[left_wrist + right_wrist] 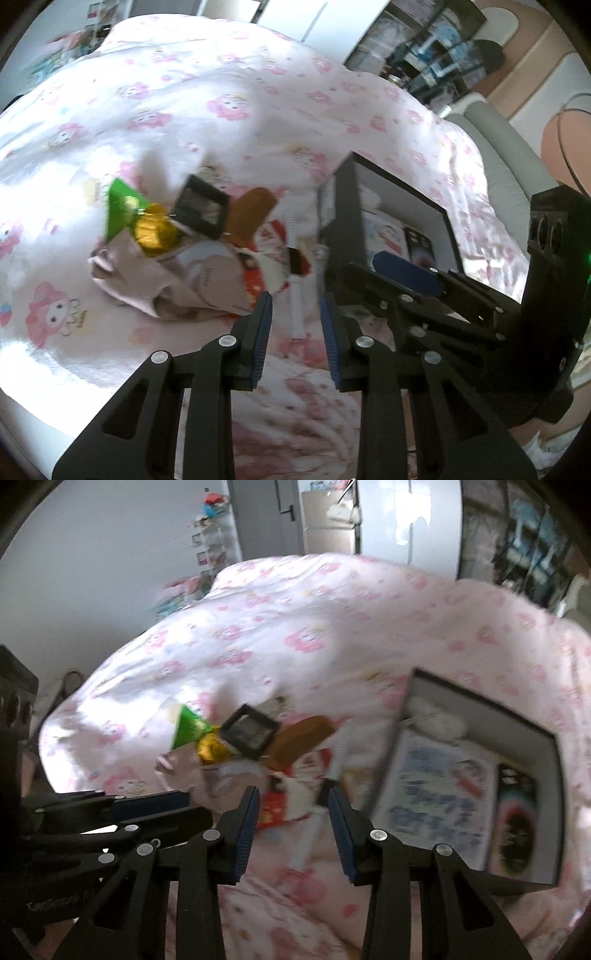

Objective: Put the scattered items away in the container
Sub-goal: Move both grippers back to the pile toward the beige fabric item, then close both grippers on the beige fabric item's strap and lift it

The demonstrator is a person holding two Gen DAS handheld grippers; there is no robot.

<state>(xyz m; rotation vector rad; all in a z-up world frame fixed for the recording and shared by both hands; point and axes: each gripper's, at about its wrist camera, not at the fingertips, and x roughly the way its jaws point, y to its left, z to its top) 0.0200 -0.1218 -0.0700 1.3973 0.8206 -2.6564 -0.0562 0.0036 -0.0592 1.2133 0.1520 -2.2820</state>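
Pink-printed bedding: a bed cover (221, 92) carries everything; no desk is in view.
Pile: green packet (120, 206), gold foil packet (153, 232), black square case (201, 210), brown piece (251, 210) and red-and-white wrapper (266, 266) lie heaped just left of the container.
Container: black box (480, 701), already part filled.
Left gripper (295, 306): fingers part open, holding nothing, above a white stick (297, 314).
Right gripper (291, 801): fingers part open, empty, near the wrapper.
Advice: settle on one item, lower squarely, close only once the fingers straddle it.
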